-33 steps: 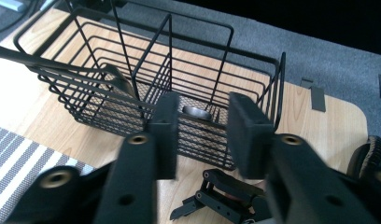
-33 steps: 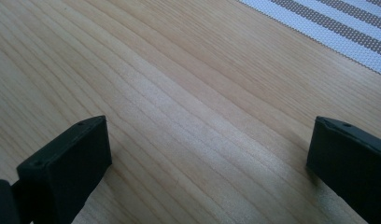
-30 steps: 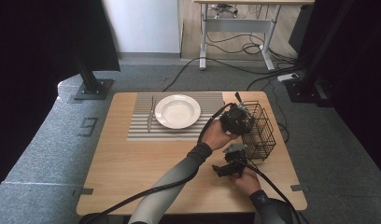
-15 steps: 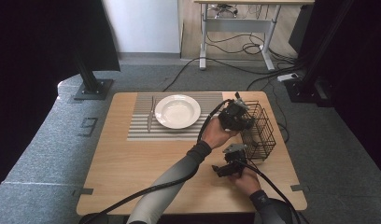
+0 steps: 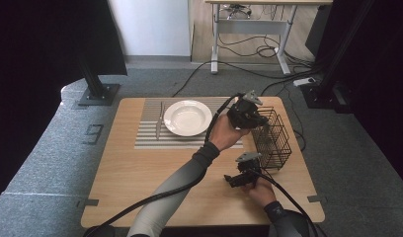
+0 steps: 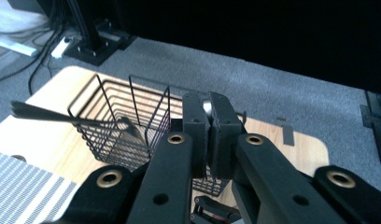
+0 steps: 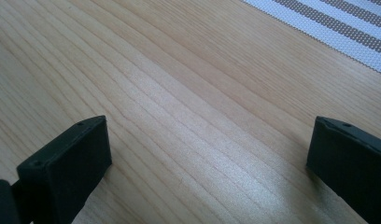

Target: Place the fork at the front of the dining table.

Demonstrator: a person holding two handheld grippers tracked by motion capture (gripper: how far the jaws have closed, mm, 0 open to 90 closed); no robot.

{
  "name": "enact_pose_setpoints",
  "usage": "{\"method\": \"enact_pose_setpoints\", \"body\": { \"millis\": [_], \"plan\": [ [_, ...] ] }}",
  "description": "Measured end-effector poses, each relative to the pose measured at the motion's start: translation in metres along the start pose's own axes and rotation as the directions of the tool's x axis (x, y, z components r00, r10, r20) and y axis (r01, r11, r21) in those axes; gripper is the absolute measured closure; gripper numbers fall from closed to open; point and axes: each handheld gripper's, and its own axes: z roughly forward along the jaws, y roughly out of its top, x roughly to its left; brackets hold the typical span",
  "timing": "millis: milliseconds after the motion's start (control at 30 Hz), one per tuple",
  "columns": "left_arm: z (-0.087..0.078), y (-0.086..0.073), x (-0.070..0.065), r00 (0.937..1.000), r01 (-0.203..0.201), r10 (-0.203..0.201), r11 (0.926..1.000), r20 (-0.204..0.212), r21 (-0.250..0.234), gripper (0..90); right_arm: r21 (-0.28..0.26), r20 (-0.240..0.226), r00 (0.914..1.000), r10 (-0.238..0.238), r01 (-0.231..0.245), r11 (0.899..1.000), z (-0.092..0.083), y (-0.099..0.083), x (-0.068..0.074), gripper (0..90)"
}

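Here the wooden table (image 5: 140,173) bears a striped mat (image 5: 150,138); left gripper (image 6: 209,119) clenched, right gripper (image 7: 207,154) released.

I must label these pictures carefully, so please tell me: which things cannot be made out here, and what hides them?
- The metal piece clamped in the left hand-held gripper: its jaws cover all but a shiny bit, left gripper view.
- The dark utensil in the wire basket: blurred, type unclear.
- Basket contents, high view: too small, partly behind the left hand.
- The striped placemat: cut off by the edge, right gripper view.
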Motion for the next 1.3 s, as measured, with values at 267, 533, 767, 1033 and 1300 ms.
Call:
{"method": "enact_pose_setpoints", "body": {
  "millis": [267,533,767,1033,1300],
  "plan": [
    [-0.034,0.013,-0.003,0.9986,-0.040,0.039,0.9990,-0.036,-0.020,87.1,-0.002,0.001,1.0000,0.001,-0.001,1.000,0.000,0.000,0.000,0.0],
    [-0.062,0.003,0.001,0.9953,-0.051,0.050,0.9986,-0.082,-0.010,87.1,0.000,0.000,1.0000,0.001,-0.001,1.000,0.000,0.000,0.000,0.0],
    [-0.081,-0.025,0.015,0.9940,-0.019,0.019,0.9998,-0.107,0.007,87.1,0.002,-0.003,1.0000,-0.002,0.002,1.000,0.000,0.000,0.000,0.0],
    [-0.092,-0.058,0.027,0.9933,0.021,-0.017,0.9992,-0.114,0.033,87.1,0.003,-0.009,0.9999,-0.010,0.010,1.000,0.001,0.001,0.000,0.0],
    [-0.089,-0.091,0.030,0.9949,0.041,-0.034,0.9968,-0.095,0.068,87.1,0.008,-0.011,0.9999,-0.012,0.012,1.000,-0.001,0.001,0.001,2.4]
  ]
}}
